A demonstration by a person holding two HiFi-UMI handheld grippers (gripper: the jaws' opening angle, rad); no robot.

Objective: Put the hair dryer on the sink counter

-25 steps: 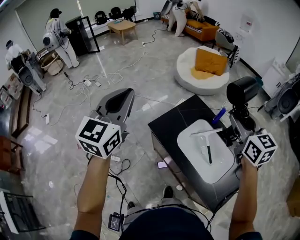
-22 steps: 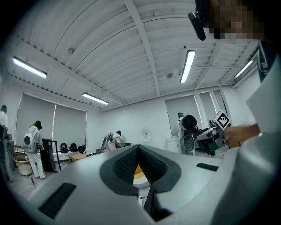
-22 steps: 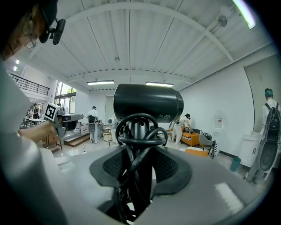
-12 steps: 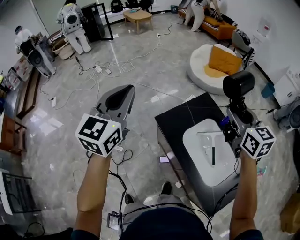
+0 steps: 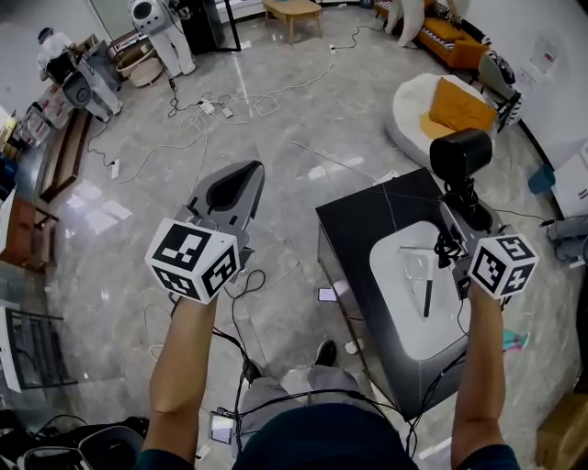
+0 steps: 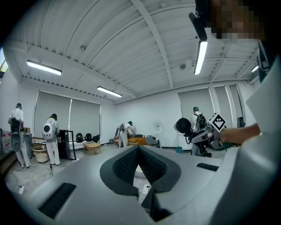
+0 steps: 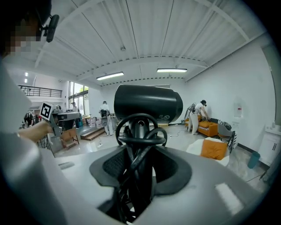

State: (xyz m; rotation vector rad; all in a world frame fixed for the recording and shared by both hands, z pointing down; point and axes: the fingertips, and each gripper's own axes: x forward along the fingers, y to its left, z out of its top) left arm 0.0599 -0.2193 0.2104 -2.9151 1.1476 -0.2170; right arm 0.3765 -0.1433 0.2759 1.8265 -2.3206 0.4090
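Observation:
My right gripper [image 5: 464, 213] is shut on the handle of a black hair dryer [image 5: 459, 154], which stands upright with its barrel on top. In the right gripper view the hair dryer [image 7: 148, 103] fills the middle, and its cord is looped round the handle between the jaws. It hangs above the far end of the sink counter [image 5: 358, 225], a black cabinet with a white basin [image 5: 400, 317] and a faucet [image 5: 418, 250]. My left gripper [image 5: 234, 188] is held up over the floor, left of the counter, and is shut on nothing [image 6: 138, 149].
A thin dark stick [image 5: 428, 298] lies in the basin. A white round seat with an orange cushion [image 5: 450, 110] stands beyond the counter. Cables [image 5: 211, 106] trail over the floor, and a phone [image 5: 326, 295] lies by the cabinet. People in white suits [image 5: 152, 18] work at the back.
The head view has swung, so the counter sits further right and lower. The right gripper with the hair dryer has drifted slightly left over the counter's far end. The left gripper has hardly moved.

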